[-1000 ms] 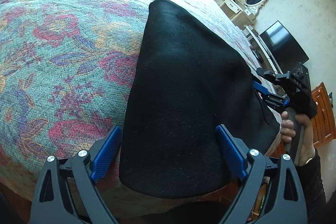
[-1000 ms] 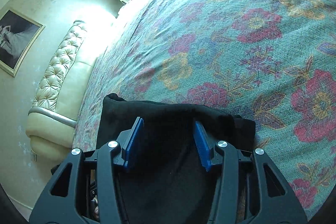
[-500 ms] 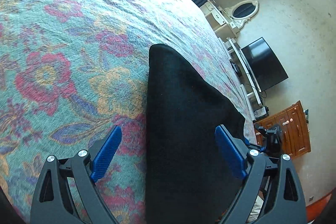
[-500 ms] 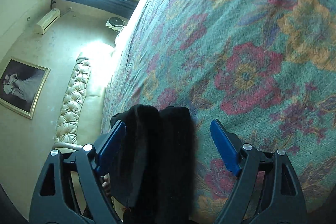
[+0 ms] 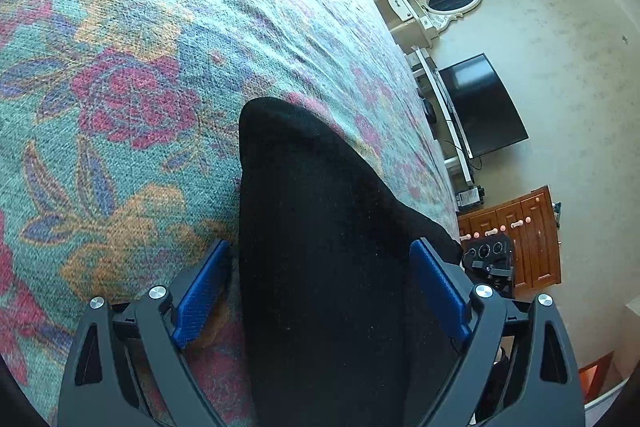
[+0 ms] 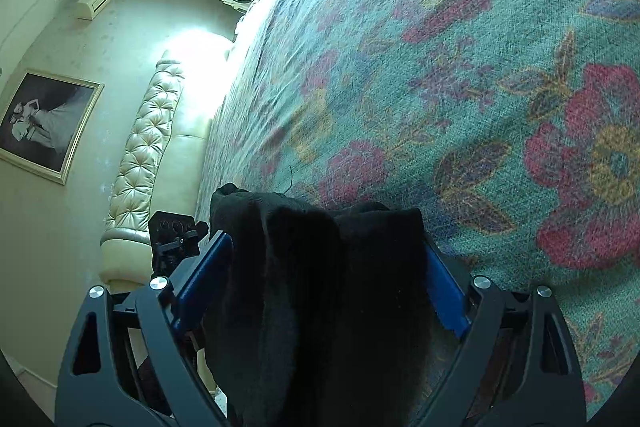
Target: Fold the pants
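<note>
**On the floral bedspread: black pants between both grippers**

Across the teal woven bedspread (image 5: 168,39) with its red and orange flowers lie the folded black fabric pants (image 5: 320,247), set near the bed's edge.

Left gripper (image 5: 320,291): jaws stand wide; the pants run up between its blue ribbed pads (image 5: 200,295), the left pad just beside the cloth edge, no squeeze visible.

Right gripper (image 6: 320,283): jaws wide and closing slightly; bunched folds of the pants (image 6: 320,267) fill the gap between its pads, and the cloth overlaps their inner faces, so contact cannot be ruled out.

Each view shows the other gripper's black body near the garment.
</note>
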Available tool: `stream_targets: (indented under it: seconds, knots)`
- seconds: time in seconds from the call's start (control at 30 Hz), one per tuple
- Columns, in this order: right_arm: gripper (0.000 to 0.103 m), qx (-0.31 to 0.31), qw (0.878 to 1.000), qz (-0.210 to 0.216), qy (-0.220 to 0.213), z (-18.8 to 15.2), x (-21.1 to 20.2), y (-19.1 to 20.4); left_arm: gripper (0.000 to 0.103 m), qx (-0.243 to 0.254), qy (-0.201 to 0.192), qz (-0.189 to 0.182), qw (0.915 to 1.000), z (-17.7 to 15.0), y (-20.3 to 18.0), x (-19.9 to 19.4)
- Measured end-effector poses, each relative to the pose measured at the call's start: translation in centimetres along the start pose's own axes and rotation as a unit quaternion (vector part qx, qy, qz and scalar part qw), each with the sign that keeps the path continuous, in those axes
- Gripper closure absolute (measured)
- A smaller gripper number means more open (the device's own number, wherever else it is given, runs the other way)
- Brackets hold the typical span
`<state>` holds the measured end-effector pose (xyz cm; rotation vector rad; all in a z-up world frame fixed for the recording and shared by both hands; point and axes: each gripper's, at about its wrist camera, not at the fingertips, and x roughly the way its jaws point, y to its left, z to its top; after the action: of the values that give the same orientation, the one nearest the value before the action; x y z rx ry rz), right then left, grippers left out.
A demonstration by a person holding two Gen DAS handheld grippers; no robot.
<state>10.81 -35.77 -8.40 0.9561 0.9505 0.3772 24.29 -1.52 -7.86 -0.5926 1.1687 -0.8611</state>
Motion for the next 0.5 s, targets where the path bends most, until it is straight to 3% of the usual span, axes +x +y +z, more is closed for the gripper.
stream_targets:
  seconds: [0.03, 0.2, 0.27, 0.3, 0.5]
  knots:
    - [0.034, -0.003, 1.000, -0.019, 0.001, -0.1, 0.2, 0.0, 0.014, 0.004, 0.008, 0.000, 1.0000, 0.1, -0.1, 0.2]
    - [0.049, -0.006, 0.999, -0.032, -0.012, -0.7, 0.1, -0.3, 0.015, 0.049, 0.020, 0.042, 0.9977, 0.0, -1.8, 1.4]
    - [0.053, -0.011, 0.999, -0.041, -0.018, -1.0, 0.1, -0.2, 0.046, 0.064, 0.012, 0.073, 0.9952, -0.3, -2.2, 1.7]
    - [0.055, -0.013, 0.999, -0.044, -0.021, -1.1, 0.1, 0.0, 0.055, 0.065, 0.012, 0.085, 0.9941, -0.5, -2.2, 1.9]
    - [0.067, -0.031, 0.997, -0.055, -0.043, -1.7, 0.4, 2.2, 0.070, 0.114, -0.019, 0.133, 0.9843, -1.3, -3.7, 1.7]
